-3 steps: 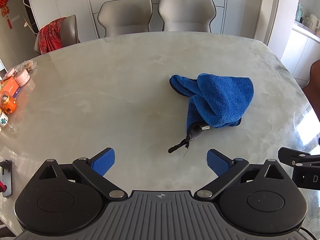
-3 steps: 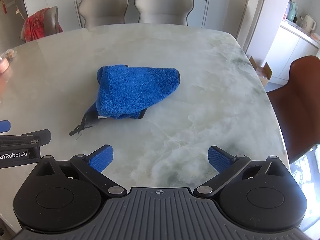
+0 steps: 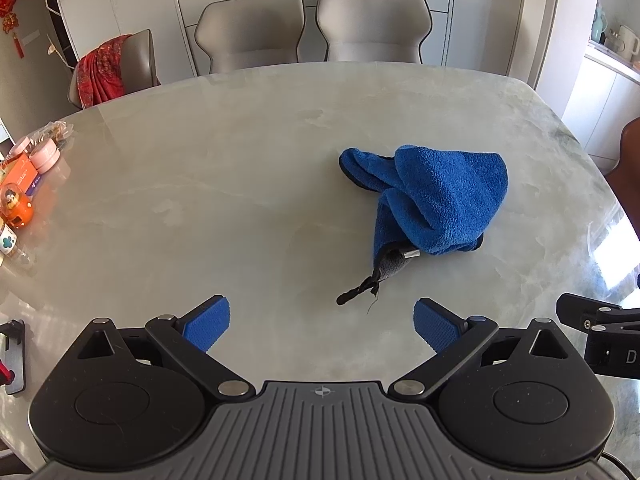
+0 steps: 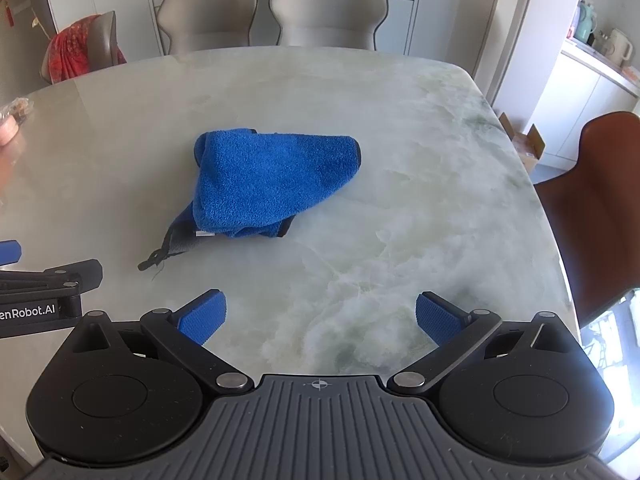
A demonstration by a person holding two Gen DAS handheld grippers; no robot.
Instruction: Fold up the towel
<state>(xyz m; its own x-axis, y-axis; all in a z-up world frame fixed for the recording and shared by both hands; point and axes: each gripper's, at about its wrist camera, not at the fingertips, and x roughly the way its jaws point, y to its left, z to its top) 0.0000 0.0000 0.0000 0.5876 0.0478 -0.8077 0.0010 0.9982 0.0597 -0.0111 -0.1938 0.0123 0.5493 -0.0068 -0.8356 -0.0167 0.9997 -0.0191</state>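
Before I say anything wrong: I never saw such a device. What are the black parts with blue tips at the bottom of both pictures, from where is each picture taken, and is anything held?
There is no robot arm here. A person holds one two-finger gripper in each hand, and a small camera on each looks forward along its fingers. So one picture is taken from the left gripper and the other from the right gripper. The blue tips are the finger pads. Both grippers are wide open and hold nothing. On the marble table lies a crumpled blue towel, not yet folded, with a dark cord trailing from one corner. Small items sit at the table's left edge. Chairs stand behind the table.
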